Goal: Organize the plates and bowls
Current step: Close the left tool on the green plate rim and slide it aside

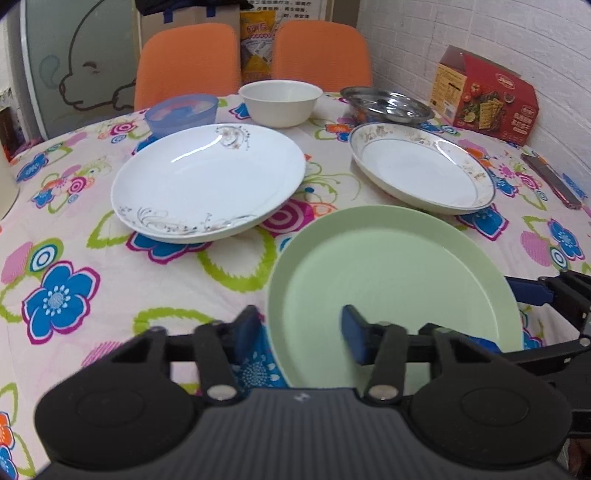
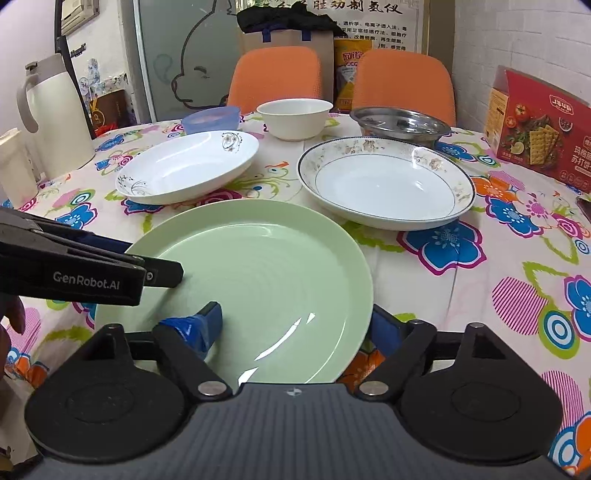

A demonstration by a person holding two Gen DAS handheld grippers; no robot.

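Both tools straddle the green plate's (image 2: 258, 273) rim on the worktop (image 1: 110, 280), left tool (image 1: 299, 332) and right tool (image 2: 295, 325) spread; contact unclear. Three plates, three bowls; near rim hidden.

Floral tablecloth (image 2: 461, 295), two orange chairs (image 2: 275, 75), red cracker box (image 2: 539, 129) (by the wall), white jug (image 2: 55, 114)

red box (image 2: 546, 129) cut by edge, wall poster (image 2: 354, 14) cropped
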